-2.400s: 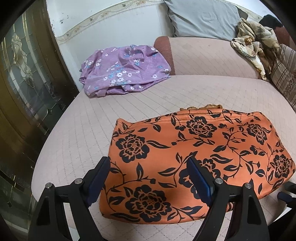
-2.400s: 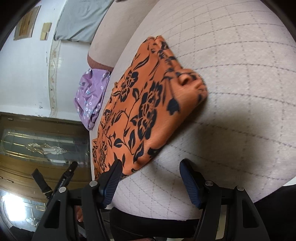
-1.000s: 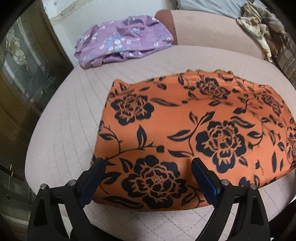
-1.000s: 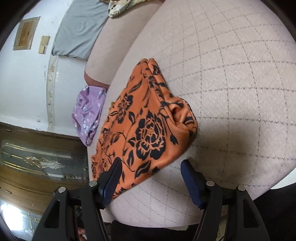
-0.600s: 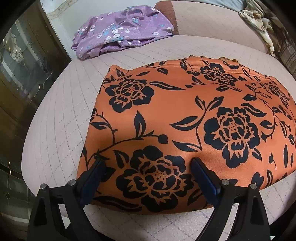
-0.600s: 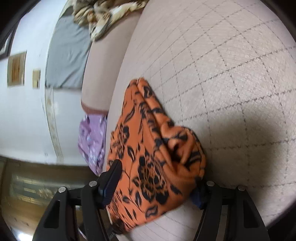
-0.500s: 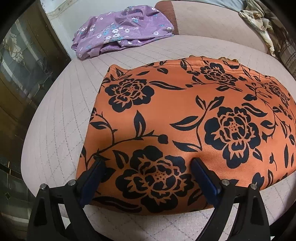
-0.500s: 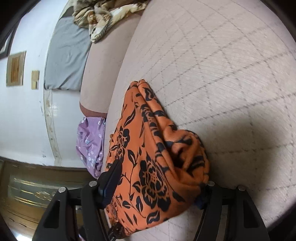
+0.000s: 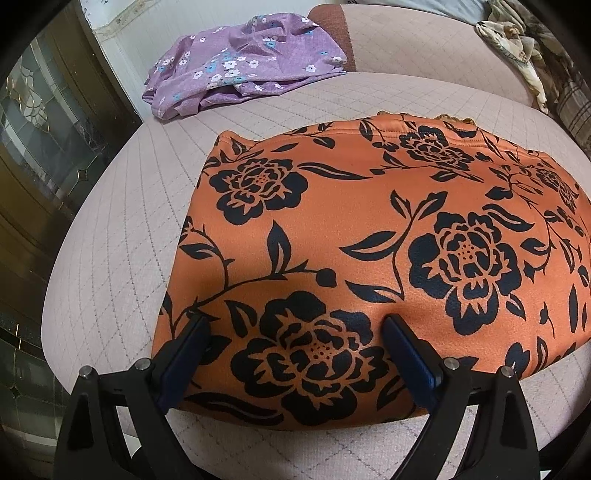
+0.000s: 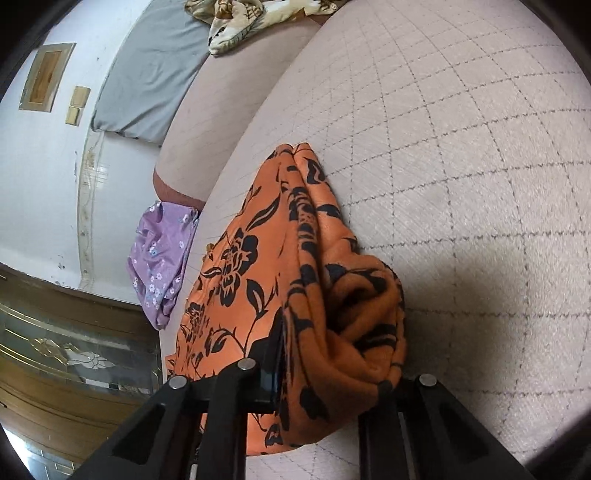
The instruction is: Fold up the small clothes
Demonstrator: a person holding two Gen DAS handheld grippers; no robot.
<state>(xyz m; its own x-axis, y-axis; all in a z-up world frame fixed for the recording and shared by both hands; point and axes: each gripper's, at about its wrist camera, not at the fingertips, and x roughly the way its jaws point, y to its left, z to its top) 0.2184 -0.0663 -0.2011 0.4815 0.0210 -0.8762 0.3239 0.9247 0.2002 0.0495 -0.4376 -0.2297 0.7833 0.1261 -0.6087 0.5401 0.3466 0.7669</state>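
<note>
The right gripper (image 10: pixel 332 373) is seen closing, its jaws nearly together on the bunched end of the orange floral garment (image 9: pixel 369 251), which is pressed between them. The left gripper (image 9: pixel 295 332) is held wide open, both fingers resting on the garment's near edge with nothing clamped. Counted: one orange garment, one purple floral garment (image 9: pixel 243 66), one grey pillow (image 10: pixel 147 77), one patterned cloth heap (image 10: pixel 258 18). The orange garment is folded into layers, printed with black roses and leaves, and lies flat on the quilted sofa seat (image 9: pixel 118 236), well apart from the purple one.
</note>
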